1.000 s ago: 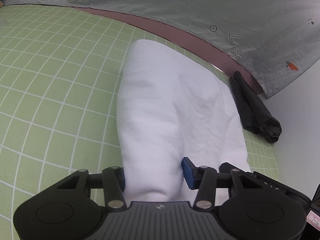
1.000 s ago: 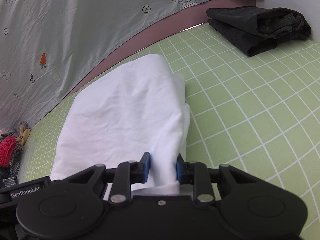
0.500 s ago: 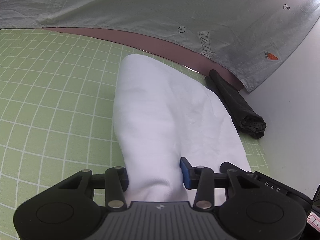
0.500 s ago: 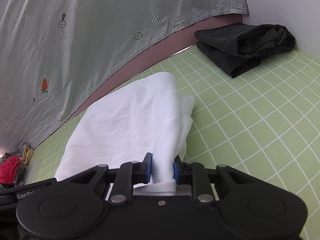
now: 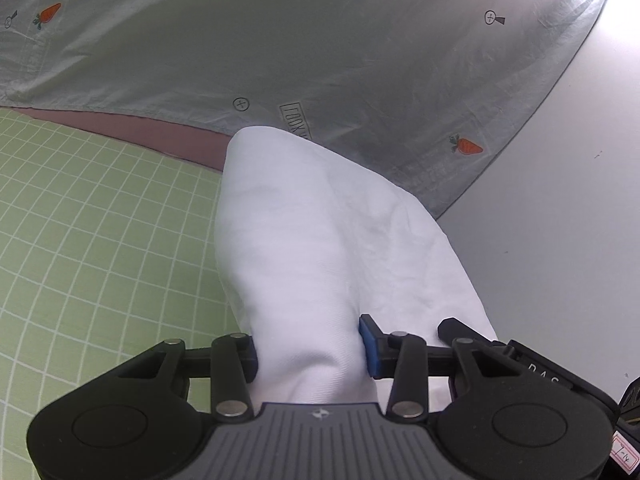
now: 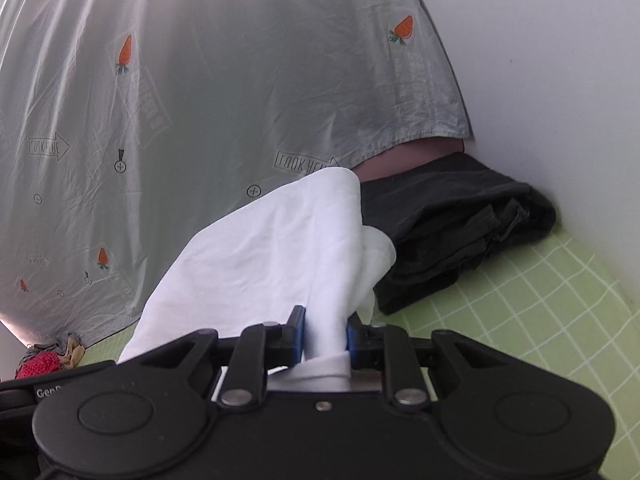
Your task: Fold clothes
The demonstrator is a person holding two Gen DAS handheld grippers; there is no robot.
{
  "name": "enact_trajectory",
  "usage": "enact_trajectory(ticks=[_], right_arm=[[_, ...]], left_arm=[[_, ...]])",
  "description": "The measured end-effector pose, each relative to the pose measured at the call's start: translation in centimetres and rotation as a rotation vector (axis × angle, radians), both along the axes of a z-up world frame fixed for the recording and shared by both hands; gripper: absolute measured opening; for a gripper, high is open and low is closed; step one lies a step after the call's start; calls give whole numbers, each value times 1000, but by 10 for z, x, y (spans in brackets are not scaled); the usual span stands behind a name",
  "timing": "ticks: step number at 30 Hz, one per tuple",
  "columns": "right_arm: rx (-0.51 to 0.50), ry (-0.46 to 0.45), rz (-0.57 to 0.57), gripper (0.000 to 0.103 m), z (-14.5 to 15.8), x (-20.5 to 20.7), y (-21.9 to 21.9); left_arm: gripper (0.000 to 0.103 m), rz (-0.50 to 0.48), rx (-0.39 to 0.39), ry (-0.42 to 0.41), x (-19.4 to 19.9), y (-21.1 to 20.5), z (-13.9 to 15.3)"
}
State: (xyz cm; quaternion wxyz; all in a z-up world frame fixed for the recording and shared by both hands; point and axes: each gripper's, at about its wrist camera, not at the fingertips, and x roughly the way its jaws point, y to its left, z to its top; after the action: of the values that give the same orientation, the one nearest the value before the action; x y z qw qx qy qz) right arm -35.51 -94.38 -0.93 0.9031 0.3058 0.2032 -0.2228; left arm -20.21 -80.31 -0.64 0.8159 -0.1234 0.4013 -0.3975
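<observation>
Both grippers pinch the white cloth (image 5: 320,248) — left gripper (image 5: 308,354) squeezing a thick bunch, right gripper (image 6: 325,336) a thin one — above the green surface (image 5: 100,220), beside black clothes (image 6: 460,232).

The white garment (image 5: 320,248) is hiding the left finger pad of the left gripper (image 5: 308,354). In the right wrist view, the garment is covering the near-left part of the folded black clothes (image 6: 452,224). Far left of the garment, a red knitted item (image 6: 38,366) is getting cut by the gripper body, too small to identify.
</observation>
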Motion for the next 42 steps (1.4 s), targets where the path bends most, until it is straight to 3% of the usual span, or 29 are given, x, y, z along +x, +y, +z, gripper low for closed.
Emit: enact_trajectory(ticks=[4, 8, 10, 14, 17, 19, 22, 25, 28, 30, 33, 35, 36, 38, 40, 42], right_arm=[[-130, -13, 5, 20, 32, -2, -57], [-255, -35, -9, 20, 57, 9, -108], [-285, -52, -19, 20, 65, 16, -130], [-338, -52, -42, 21, 50, 45, -178], [-427, 116, -58, 40, 8, 79, -202], [-453, 180, -67, 43, -15, 87, -202], [-471, 177, -60, 45, -30, 78, -187], [-386, 173, -23, 45, -45, 74, -181], [-389, 235, -19, 45, -66, 78, -172], [-391, 245, -33, 50, -61, 74, -165], [-408, 250, -66, 76, -51, 63, -147], [-420, 241, -103, 78, -46, 48, -134], [-418, 236, -111, 80, -43, 39, -127], [-402, 224, -130, 82, -36, 22, -113], [-360, 222, -130, 96, -29, 5, -104], [-328, 230, -119, 98, -21, -13, -93]], left_arm=[[43, -6, -96, -6, 12, -69, 14], [44, -16, -146, -66, 25, -122, 27], [47, -6, -173, -49, 39, -151, 18], [59, 12, 1, -34, 69, -201, -27], [59, 68, 125, -37, 65, -195, -55], [75, 92, 98, -37, 58, -180, -58], [80, 101, 139, -72, 50, -171, -60], [85, 84, 189, -91, 46, -169, -68], [87, 57, 209, -140, 40, -165, -64], [87, 42, 221, -190, 28, -158, -55], [88, 7, 227, -273, 3, -146, -40], [93, -17, 211, -326, -17, -135, -29], [102, -30, 195, -348, -27, -128, -23], [103, -58, 165, -379, -48, -114, -11], [103, -92, 148, -383, -67, -98, 0], [103, -116, 157, -387, -83, -84, 7]])
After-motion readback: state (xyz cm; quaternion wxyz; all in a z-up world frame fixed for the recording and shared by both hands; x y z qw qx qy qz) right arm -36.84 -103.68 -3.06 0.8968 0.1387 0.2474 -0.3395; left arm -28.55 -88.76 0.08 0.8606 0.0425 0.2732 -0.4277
